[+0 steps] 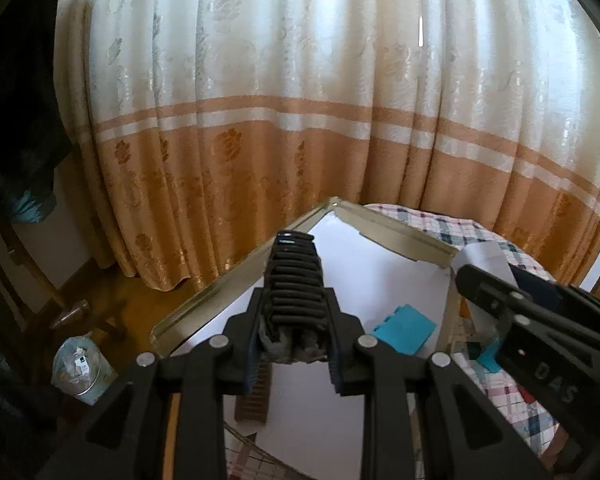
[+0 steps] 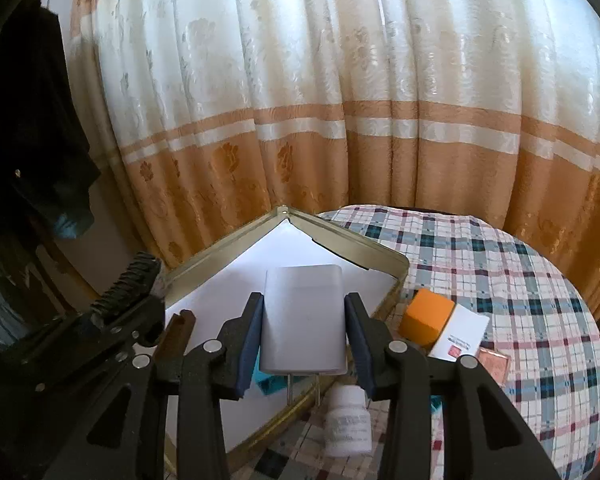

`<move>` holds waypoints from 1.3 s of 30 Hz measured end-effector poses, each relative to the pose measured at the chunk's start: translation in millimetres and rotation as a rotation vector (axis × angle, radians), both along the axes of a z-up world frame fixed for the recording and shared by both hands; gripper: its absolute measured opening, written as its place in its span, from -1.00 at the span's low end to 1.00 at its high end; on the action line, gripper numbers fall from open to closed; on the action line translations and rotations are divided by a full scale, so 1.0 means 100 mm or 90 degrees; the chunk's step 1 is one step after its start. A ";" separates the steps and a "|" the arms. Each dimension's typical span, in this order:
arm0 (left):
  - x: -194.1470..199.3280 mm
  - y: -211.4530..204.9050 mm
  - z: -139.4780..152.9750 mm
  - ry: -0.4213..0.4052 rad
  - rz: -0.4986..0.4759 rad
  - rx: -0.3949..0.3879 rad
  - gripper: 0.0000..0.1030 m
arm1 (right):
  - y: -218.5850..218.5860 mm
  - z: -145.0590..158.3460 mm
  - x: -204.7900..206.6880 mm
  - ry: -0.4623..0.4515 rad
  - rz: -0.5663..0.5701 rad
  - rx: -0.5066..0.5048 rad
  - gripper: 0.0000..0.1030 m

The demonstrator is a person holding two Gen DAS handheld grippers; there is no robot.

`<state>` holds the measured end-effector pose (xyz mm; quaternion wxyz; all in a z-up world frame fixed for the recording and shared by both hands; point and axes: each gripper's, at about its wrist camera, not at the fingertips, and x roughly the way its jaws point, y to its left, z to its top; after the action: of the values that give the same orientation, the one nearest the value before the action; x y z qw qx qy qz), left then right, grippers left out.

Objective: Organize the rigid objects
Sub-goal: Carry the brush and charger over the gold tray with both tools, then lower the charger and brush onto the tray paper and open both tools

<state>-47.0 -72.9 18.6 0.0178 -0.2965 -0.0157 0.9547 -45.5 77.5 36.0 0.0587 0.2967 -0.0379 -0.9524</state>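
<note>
My left gripper is shut on a black ribbed object and holds it above a gold-rimmed tray lined in white. A blue card lies in the tray, and a brown ribbed piece lies below the gripper. My right gripper is shut on a white plug block with two metal prongs, over the tray's near rim. The left gripper shows at the left of the right wrist view. The right gripper shows at the right of the left wrist view.
On the checked tablecloth lie a white bottle, an orange cube, a white card box and a copper-coloured piece. A bagged waste bin stands on the floor at the left. A curtain hangs behind.
</note>
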 end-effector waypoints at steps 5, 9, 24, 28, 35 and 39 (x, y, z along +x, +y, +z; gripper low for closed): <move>-0.04 -0.05 -0.07 -0.011 0.012 -0.002 -0.50 | -0.08 -0.10 -0.17 -0.016 -0.001 0.008 -0.15; -0.07 -0.09 -0.10 -0.021 0.024 -0.005 -0.50 | -0.12 -0.19 -0.32 -0.036 -0.003 0.008 -0.15; -0.17 -0.14 -0.25 -0.047 0.043 -0.017 -0.50 | -0.25 -0.49 -0.59 -0.090 -0.001 0.023 -0.15; -0.19 -0.16 -0.29 -0.059 0.048 -0.013 -0.50 | -0.26 -0.53 -0.64 -0.100 -0.001 0.024 -0.15; -0.20 -0.15 -0.34 -0.066 0.052 -0.018 -0.50 | -0.34 -0.53 -0.64 -0.094 0.004 0.035 -0.15; -0.22 -0.15 -0.38 -0.071 0.054 -0.019 -0.50 | -0.35 -0.54 -0.65 -0.094 0.006 0.033 -0.15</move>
<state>-68.7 -87.6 -19.1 -0.0281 -0.3483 -0.0151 0.9368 -110.6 42.5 -17.8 0.0529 0.3680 -0.0163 -0.9282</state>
